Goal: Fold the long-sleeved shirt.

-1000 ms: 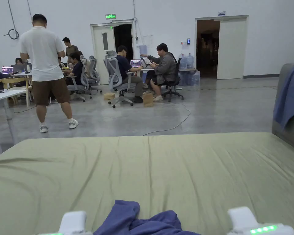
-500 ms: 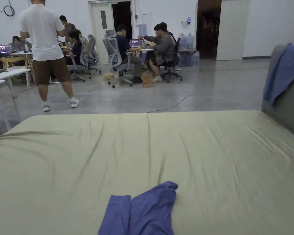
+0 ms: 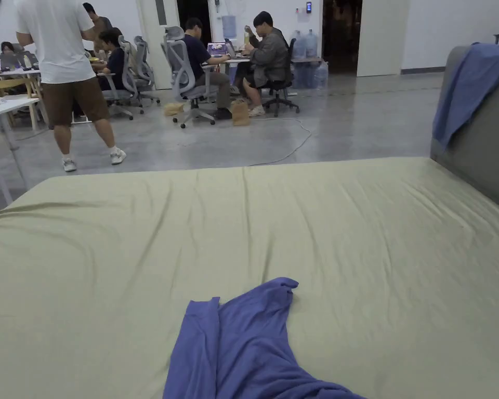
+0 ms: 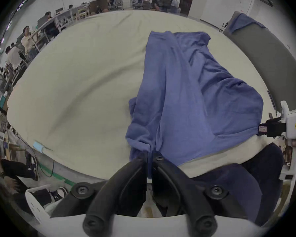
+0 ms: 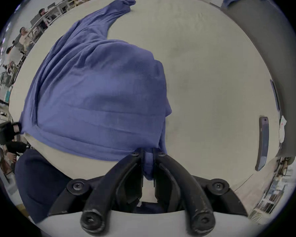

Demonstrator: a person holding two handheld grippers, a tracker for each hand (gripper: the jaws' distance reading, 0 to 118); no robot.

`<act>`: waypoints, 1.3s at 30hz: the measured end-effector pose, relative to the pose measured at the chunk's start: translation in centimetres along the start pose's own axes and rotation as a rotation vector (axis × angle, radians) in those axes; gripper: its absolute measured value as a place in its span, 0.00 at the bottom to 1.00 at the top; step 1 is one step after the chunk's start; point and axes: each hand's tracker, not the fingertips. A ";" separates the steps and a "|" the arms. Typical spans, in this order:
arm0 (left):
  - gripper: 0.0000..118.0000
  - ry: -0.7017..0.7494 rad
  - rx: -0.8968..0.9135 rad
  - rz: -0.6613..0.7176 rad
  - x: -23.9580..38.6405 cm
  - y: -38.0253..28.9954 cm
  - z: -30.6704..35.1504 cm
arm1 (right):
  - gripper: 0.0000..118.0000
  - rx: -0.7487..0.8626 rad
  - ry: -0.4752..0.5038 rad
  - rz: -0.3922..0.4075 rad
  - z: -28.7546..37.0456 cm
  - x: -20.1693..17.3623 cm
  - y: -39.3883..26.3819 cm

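The left gripper (image 4: 149, 153) has its jaws pinched together on blue cloth; the right gripper (image 5: 147, 152), off to its right, is clamped likewise.

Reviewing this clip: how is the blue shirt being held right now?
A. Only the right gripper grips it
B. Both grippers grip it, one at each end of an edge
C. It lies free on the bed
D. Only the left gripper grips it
B: the left gripper and the right gripper each have their jaws pressed on the blue shirt, which trails onto the bed.
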 end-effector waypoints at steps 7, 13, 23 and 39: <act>1.00 -0.172 0.236 0.191 -1.4 -0.1 6.6 | 0.93 0.218 0.098 -0.144 9.4 3.5 -2.2; 0.81 -0.093 0.202 0.057 0.9 -2.1 11.2 | 0.90 0.338 0.087 -0.153 14.3 3.2 -6.0; 0.08 -0.082 0.188 0.242 0.0 -1.2 7.6 | 0.00 0.271 0.212 -0.098 11.4 0.7 -8.5; 0.02 -0.070 0.082 0.044 1.6 1.7 -1.2 | 0.00 0.403 0.186 0.059 11.1 -1.9 8.4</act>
